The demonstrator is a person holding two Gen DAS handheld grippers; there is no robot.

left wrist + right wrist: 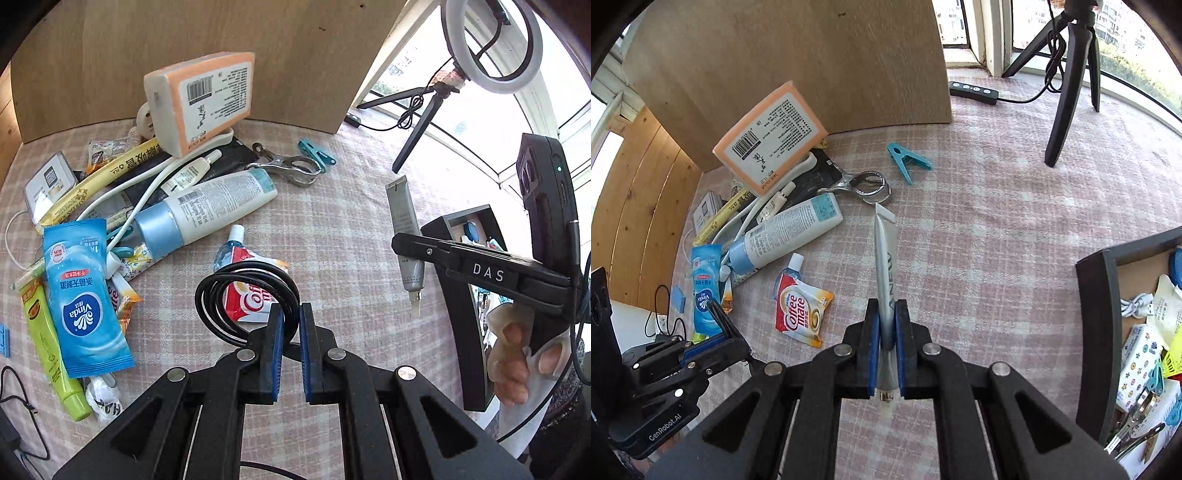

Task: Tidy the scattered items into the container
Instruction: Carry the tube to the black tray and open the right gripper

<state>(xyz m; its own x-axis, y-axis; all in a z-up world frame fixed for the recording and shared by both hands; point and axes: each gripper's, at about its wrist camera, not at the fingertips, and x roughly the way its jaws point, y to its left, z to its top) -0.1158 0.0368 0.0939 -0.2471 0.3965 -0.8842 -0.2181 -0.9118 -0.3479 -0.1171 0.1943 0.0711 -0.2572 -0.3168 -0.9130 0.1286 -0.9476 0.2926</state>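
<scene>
Somewhere around the middle of this one, I'd say. The box (1095, 332) at the right edge of the surface (997, 221) already has a fair bit in it: a white cable, a few packets, a blue clip, some metal clips. So plenty has gone in.

Both claws are loaded. The right claw (886, 325) is clamped on a silver tube (885, 258), nozzle end toward the camera, held up off the surface, between the pile and the box. The left claw (291, 317) is squeezed shut on a coiled black cable (243, 295), hanging above the Coffee-mate sachet (255, 299). Neither is over the box, so two drops are pending.

What's left is the big part. The pile toward the back left corner looks mostly untouched:
- orange-edged pack (201, 99) leaning on the wood board
- white lotion bottle (207, 214) with the blue cap
- Vinda wipes (83, 299) and a green tube (51, 350) near the left edge
- steel clamp (286, 168) and teal peg (317, 151) a bit apart from the pile
- yellow strip, small tube, white cord, some small bits tangled underneath

The tangle under the bottle looks like the fiddly part; the cord might drag stuff along.
</scene>
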